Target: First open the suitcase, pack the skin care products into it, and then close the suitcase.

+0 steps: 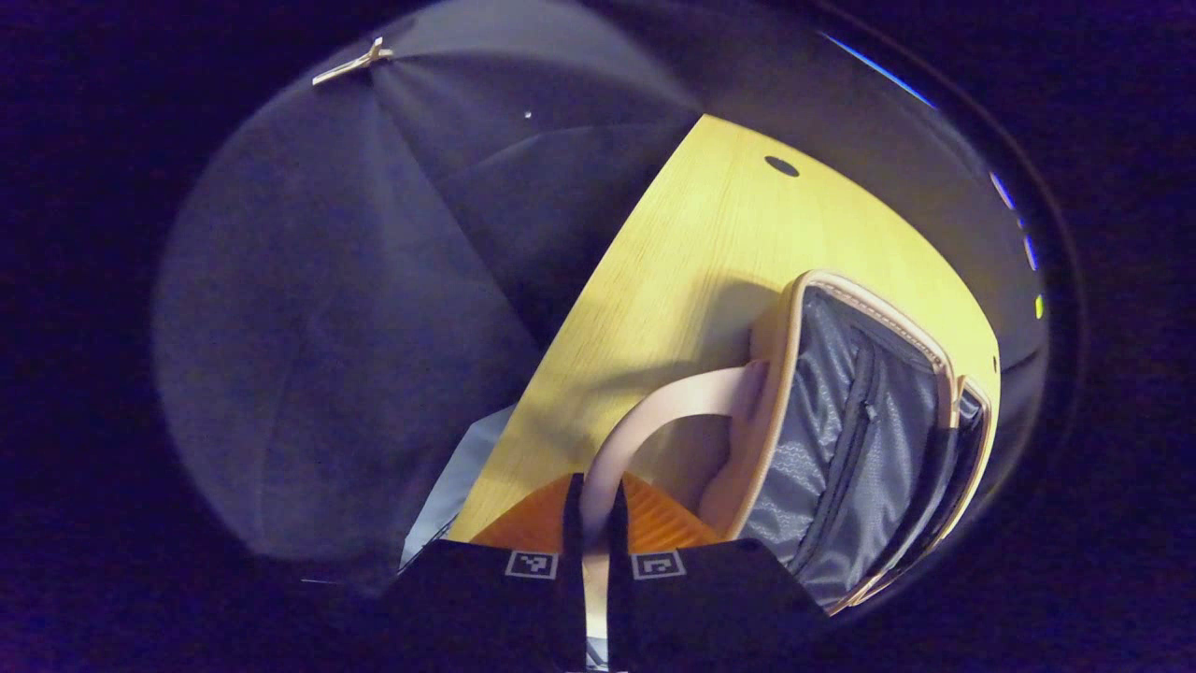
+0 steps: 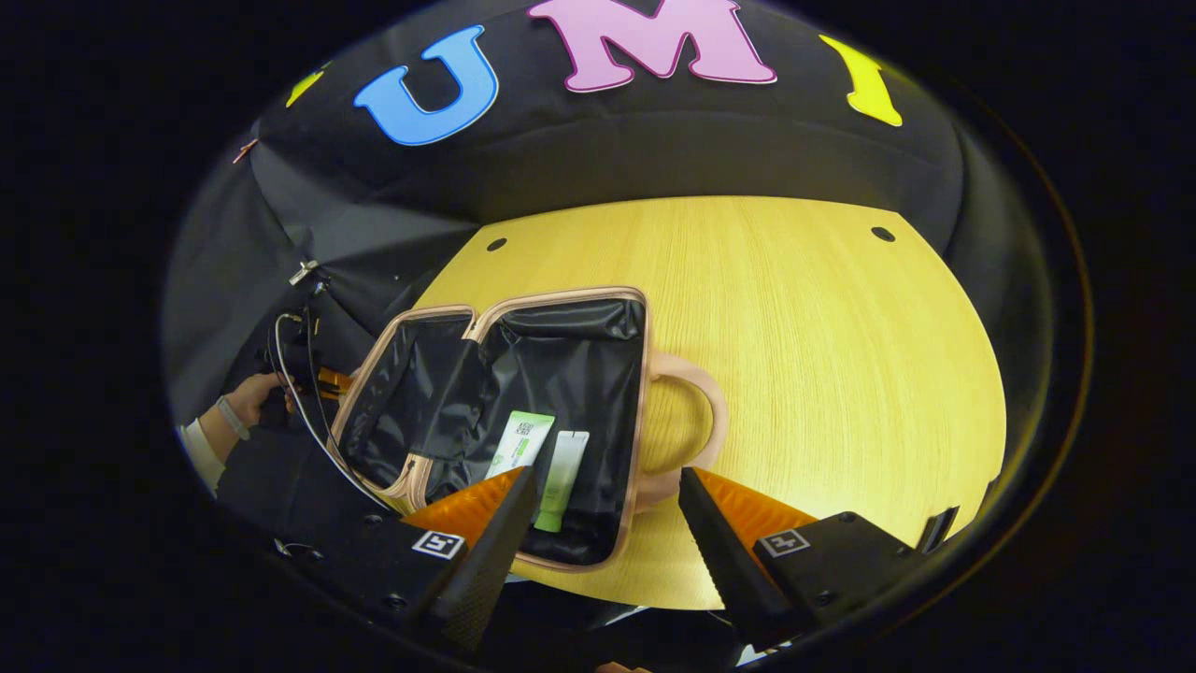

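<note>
A pink suitcase (image 2: 643,374) lies open on the wooden table (image 2: 822,355), both halves lined in dark fabric. In the right half lie a white and green tube (image 2: 521,444) and a smaller green tube (image 2: 563,477). My right gripper (image 2: 607,481) hangs open above the case's near edge, beside its pink handle (image 2: 715,411), with nothing between the fingers. In the left gripper view, my left gripper (image 1: 594,509) is shut on a pink handle (image 1: 654,411) of the lid half (image 1: 841,439), whose grey lining has a zipper. That gripper (image 2: 322,381) also appears at the case's left side.
A person's hand (image 2: 252,397) with a wristband and cables sits at the far left of the right gripper view. The table (image 1: 710,243) has small round holes (image 2: 882,233) near its far edge. Black cloth walls surround it.
</note>
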`<control>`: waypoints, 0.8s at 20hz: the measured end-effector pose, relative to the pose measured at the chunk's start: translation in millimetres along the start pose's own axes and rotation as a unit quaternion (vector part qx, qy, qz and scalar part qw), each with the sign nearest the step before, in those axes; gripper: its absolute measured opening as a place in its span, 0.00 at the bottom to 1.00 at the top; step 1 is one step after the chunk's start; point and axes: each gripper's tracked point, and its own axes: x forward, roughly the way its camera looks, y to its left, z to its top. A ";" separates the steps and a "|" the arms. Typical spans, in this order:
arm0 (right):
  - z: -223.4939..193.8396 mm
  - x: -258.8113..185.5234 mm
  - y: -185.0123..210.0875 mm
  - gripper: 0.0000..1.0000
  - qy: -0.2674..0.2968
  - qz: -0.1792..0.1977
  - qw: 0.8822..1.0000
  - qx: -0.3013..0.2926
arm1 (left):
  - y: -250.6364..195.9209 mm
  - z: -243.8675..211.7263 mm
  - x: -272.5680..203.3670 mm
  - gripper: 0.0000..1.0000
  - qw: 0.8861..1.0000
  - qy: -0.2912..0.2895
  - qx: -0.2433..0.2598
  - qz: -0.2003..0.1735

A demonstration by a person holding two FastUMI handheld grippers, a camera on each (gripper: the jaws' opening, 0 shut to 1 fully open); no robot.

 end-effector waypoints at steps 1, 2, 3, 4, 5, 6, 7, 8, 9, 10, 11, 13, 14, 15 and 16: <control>4.5 -1.0 2.5 0.97 -0.007 0.006 1.000 -0.005 | -7.1 3.8 -18.1 0.13 1.000 -0.015 -0.005 -0.016; 8.8 -2.8 3.9 0.97 -0.011 0.011 1.000 -0.011 | -11.9 11.6 -35.4 0.11 0.999 -0.032 -0.005 -0.027; 14.2 -4.8 6.0 0.97 -0.017 0.016 1.000 -0.018 | -19.2 19.0 -50.6 0.11 0.998 -0.051 -0.001 -0.037; 20.6 -5.3 7.4 0.97 -0.023 0.021 0.999 -0.025 | -25.4 23.5 -68.6 0.10 0.997 -0.066 0.010 -0.045; 26.7 -6.2 7.3 0.98 -0.030 0.026 0.999 -0.031 | -33.5 26.7 -91.7 0.10 0.995 -0.082 0.023 -0.046; 30.9 -8.1 7.6 0.97 -0.035 0.031 0.998 -0.037 | -40.4 28.6 -106.1 0.10 0.994 -0.098 0.028 -0.049; 36.6 -11.0 7.9 0.97 -0.042 0.037 0.998 -0.043 | -53.6 31.2 -120.7 0.10 0.991 -0.115 0.032 -0.059; 42.0 -14.6 7.7 0.97 -0.049 0.041 0.997 -0.049 | -68.6 35.4 -136.6 0.09 0.988 -0.132 0.039 -0.066; 47.1 -18.8 5.3 0.97 -0.057 0.044 0.996 -0.056 | -81.0 36.2 -155.2 0.09 0.985 -0.148 0.046 -0.074; 50.4 -23.5 2.5 0.98 -0.064 0.047 0.995 -0.061 | -95.8 38.1 -172.5 0.09 0.981 -0.163 0.053 -0.085; 52.4 -29.1 -1.2 0.98 -0.068 0.049 0.994 -0.065 | -111.8 39.0 -189.6 0.09 0.978 -0.176 0.060 -0.096; 54.3 -42.7 -10.3 0.97 -0.077 0.052 0.993 -0.069 | -152.8 40.5 -222.4 0.09 0.968 -0.202 0.076 -0.125; 53.4 -51.1 -17.5 0.98 -0.079 0.051 0.993 -0.071 | -175.8 39.7 -237.8 0.09 0.963 -0.212 0.084 -0.142; 53.0 -57.9 -24.8 0.97 -0.081 0.050 0.993 -0.074 | -199.3 40.0 -249.0 0.10 0.957 -0.222 0.091 -0.160; 51.0 -64.9 -32.8 0.97 -0.081 0.047 0.992 -0.079 | -225.7 37.4 -260.2 0.09 0.951 -0.229 0.099 -0.181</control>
